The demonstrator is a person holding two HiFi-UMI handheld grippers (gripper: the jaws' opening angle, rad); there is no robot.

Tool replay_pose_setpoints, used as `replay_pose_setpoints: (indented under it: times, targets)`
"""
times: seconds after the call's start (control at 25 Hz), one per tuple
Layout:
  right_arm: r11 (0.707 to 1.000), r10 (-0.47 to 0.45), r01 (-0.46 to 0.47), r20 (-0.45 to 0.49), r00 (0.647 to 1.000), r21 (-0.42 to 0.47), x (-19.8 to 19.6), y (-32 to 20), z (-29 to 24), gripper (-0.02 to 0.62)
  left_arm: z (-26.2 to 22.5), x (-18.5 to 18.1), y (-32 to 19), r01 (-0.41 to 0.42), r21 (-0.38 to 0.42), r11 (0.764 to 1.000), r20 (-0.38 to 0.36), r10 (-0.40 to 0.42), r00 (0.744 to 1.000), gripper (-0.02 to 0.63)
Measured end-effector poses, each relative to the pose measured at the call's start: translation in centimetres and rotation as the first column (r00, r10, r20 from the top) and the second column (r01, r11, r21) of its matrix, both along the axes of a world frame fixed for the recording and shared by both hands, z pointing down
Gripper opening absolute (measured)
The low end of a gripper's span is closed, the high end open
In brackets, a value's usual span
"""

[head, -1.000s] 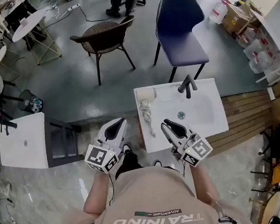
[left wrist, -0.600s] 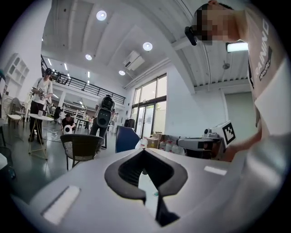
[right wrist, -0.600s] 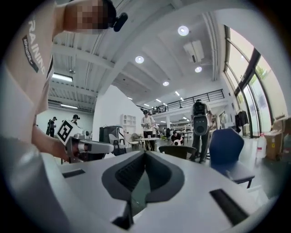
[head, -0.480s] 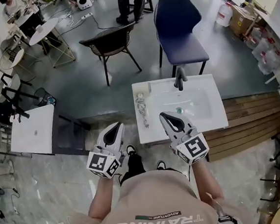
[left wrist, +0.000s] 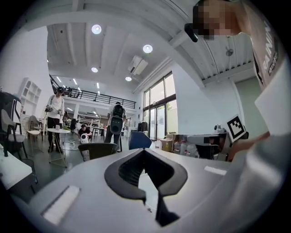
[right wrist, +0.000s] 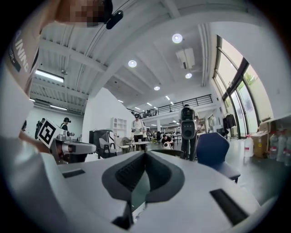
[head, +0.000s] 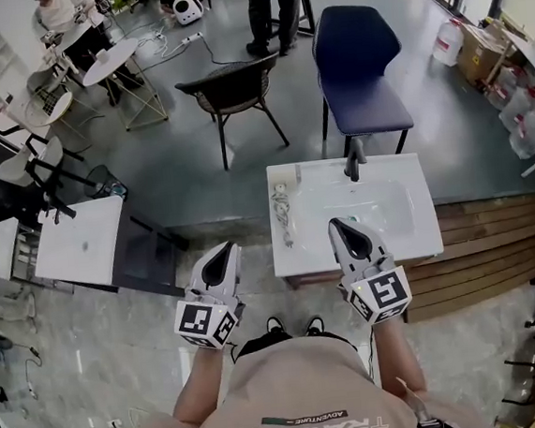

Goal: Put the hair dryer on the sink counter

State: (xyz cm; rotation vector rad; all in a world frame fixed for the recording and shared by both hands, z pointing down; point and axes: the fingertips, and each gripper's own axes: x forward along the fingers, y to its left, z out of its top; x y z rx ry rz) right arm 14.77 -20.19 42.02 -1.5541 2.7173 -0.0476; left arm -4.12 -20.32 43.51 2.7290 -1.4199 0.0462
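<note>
White hand-held grippers (head: pixel 228 248) (head: pixel 336 223) point level, jaws together.

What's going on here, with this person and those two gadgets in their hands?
A person stands at a white sink counter with a two-jaw gripper in each hand. The hair dryer lies on the counter's left side, beside the basin, with its cord next to it. Neither gripper touches it: the left gripper and right gripper are both shut, empty and held level near the person. The dryer looks already placed.
</note>
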Motion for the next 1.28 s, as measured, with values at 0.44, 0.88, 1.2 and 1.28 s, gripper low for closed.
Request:
replay_pose_setpoints:
  times: [0.44, 0.88, 1.2, 1.28]
  targets:
    - [0.998, 0.058, -0.059, -0.045, 0.997, -0.016, -0.6, 0.5, 0.0, 0.006, 0.1, -1.0, 0.3, -0.045, 0.019, 0.999, -0.030, 0.046, 0.999, 0.008]
    - [0.997, 0.065, -0.068, -0.081, 0.995, -0.034, -1.3, 0.8, 0.2, 0.006, -0.1, -1.4, -0.2, -0.081, 0.043, 0.996, -0.033, 0.082, 0.996, 0.008]
    - [0.997, 0.067, -0.069, -0.097, 0.993, -0.020, -1.9, 0.8, 0.0, 0.006, -0.1, -1.3, 0.2, -0.111, 0.052, 0.992, -0.026, 0.113, 0.993, 0.006]
    - [0.998, 0.061, -0.064, -0.101, 0.993, -0.019, -2.2, 0.7, 0.0, 0.006, -0.1, -1.6, 0.1, -0.112, 0.056, 0.992, -0.023, 0.113, 0.993, 0.006]
